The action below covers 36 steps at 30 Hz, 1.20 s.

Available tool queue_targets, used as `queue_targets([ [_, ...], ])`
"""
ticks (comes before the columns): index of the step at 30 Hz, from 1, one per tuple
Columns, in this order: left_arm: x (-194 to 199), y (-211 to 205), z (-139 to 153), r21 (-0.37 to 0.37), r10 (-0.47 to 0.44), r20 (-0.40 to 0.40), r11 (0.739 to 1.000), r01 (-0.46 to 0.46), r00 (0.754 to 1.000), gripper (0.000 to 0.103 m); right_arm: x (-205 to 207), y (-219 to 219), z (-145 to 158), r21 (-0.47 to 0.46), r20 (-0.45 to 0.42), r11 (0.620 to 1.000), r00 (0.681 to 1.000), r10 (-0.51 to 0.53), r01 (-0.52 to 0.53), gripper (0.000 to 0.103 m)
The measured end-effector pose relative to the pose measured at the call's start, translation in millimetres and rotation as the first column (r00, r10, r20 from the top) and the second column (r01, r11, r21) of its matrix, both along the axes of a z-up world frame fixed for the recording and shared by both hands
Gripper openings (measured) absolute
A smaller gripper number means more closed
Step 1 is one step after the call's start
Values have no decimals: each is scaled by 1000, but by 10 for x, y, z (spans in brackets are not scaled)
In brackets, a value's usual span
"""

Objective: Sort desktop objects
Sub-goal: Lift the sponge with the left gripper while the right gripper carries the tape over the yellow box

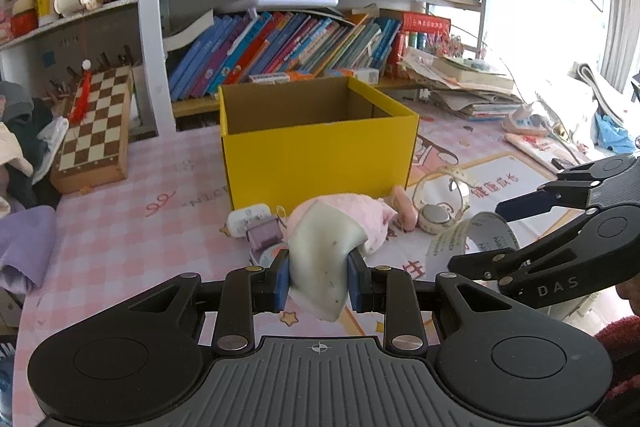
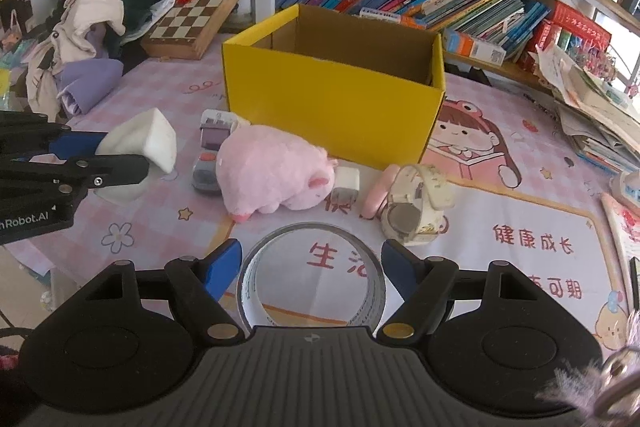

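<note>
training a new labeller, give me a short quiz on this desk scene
1. True or false: the yellow box already holds the pink plush toy.
2. What is the left gripper shut on?
A. white sponge block
B. chessboard
C. watch
3. Fill in: the right gripper holds a roll of ____.

Key: 1 false, the toy lies on the table in front of the box. 2 A. 3 tape.

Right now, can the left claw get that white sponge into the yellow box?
Probably yes. The left claw grips the white sponge, and the yellow box stands open-topped just beyond, though it must lift over the pink plush.
</note>
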<state>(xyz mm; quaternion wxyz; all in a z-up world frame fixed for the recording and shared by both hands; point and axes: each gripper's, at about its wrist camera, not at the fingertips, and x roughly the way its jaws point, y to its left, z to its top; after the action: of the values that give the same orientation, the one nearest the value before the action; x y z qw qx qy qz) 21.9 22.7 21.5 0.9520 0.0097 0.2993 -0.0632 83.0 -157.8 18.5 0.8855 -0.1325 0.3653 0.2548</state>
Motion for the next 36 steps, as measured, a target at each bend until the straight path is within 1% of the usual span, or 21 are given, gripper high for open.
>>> queue_targets([
  [8,29,12,72,3,-10,25,1000,10,1000,27,26,-61,89,16,13,1000,1000,-24,24,75],
  [19,123,-39,212,10,-20,63,1000,19,998,27,176,-49,286,49,47,999,999,0,-2,75],
  [27,340,-84,335,17,-3,95,1000,1,995,27,467,-28,454,73,79,996,996,42,-48,75],
  [36,677,-145,443,21,26,124,999,-29,992,27,881,-28,619,80,111,991,989,97,-106,75],
])
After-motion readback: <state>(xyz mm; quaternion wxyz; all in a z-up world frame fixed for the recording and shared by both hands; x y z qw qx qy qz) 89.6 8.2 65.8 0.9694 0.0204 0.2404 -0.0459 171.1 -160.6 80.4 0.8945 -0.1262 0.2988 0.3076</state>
